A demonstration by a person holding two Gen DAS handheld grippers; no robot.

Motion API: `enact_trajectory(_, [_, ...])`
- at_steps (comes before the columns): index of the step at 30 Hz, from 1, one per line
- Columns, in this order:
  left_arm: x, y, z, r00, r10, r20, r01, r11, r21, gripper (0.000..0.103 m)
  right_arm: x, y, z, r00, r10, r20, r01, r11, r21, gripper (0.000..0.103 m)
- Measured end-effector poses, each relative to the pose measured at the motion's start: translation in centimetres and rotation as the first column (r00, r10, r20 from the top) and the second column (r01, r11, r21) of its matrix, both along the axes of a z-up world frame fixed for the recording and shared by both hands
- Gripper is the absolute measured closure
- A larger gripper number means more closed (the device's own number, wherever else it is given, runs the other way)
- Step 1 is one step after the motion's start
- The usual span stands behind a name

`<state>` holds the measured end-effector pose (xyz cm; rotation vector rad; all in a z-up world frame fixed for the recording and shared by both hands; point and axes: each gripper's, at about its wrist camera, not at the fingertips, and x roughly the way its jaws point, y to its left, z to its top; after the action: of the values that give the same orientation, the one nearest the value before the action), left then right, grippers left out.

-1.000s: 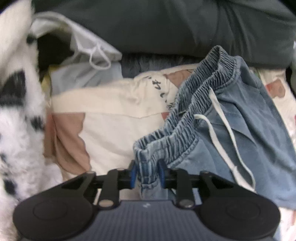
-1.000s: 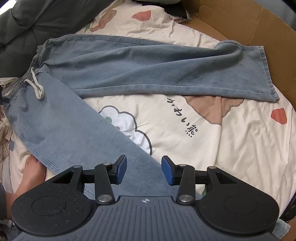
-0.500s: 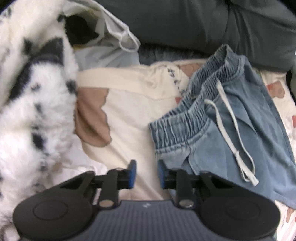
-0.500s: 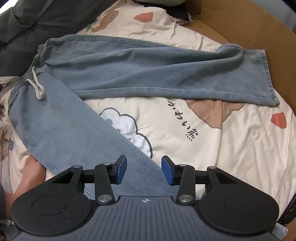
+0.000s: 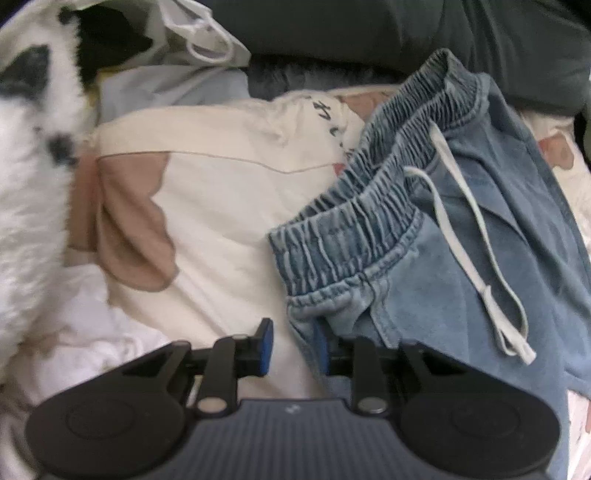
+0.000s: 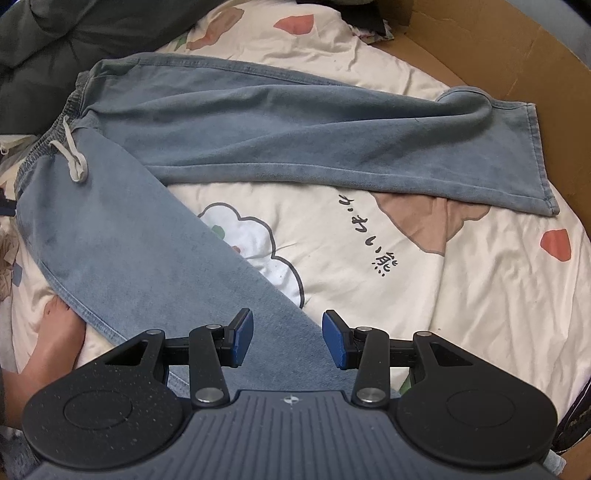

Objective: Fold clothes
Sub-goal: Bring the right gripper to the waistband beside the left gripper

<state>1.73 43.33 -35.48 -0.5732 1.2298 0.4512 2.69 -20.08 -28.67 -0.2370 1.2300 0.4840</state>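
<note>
The left gripper (image 5: 291, 345) points steeply down at the waistband corner of the blue jeans (image 5: 461, 258); its jaws are opening, the denim edge lies against the right blue pad while the left pad stands clear over the cream printed sheet (image 5: 221, 229), so nothing is pinched. Outward from it, the elastic waistband runs up and to the right, with the white drawstring (image 5: 476, 236) trailing across the front. To the left a fluffy black-and-white fabric (image 5: 33, 192) crowds in, and a dark grey blanket (image 5: 406, 33) closes off the far side, leaving bare sheet only just left of the waistband. The right gripper (image 6: 287, 341) hovers half open and empty above the lower edge of the near trouser leg. The jeans lie flat on the bed with their legs splayed in a V; the far leg's hem ends just beside a cardboard wall (image 6: 517, 62). Open sheet fills the wedge between the legs. A bare foot (image 6: 55, 332) shows at the left, under the near leg's edge.
</note>
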Motion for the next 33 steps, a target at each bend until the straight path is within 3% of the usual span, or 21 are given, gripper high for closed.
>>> enact_trajectory(12, [1.0, -1.6, -1.8, 0.999, -0.018, 0.039, 0.016, 0.998, 0.059, 0.072, 0.0, 0.4, 0.3, 0.999, 0.041, -0.017, -0.042, 0.998, -0.04, 0.055])
enact_trajectory(19, [0.0, -1.5, -1.9, 0.995, 0.017, 0.098, -0.022, 0.999, 0.046, 0.072, 0.1, 0.6, 2.1, 0.997, 0.076, 0.009, -0.075, 0.996, -0.042, 0.055])
enact_trajectory(24, [-0.1, -0.7, -1.8, 0.992, 0.043, 0.121, -0.044, 0.999, 0.008, 0.072, 2.3, 2.3, 1.0, 0.993, 0.109, 0.04, -0.109, 0.994, -0.011, 0.054])
enact_trajectory(30, [0.5, -2.4, -1.6, 0.994, -0.008, 0.111, -0.003, 0.995, 0.098, 0.071, 7.3, 6.6, -1.2, 0.968, 0.222, 0.115, -0.23, 0.971, 0.062, 0.054])
enact_trajectory(33, [0.4, -2.3, -1.5, 0.994, 0.021, 0.106, -0.03, 0.996, 0.088, 0.069, 11.4, 10.5, -1.6, 0.937, 0.305, 0.169, -0.327, 0.936, 0.126, 0.054])
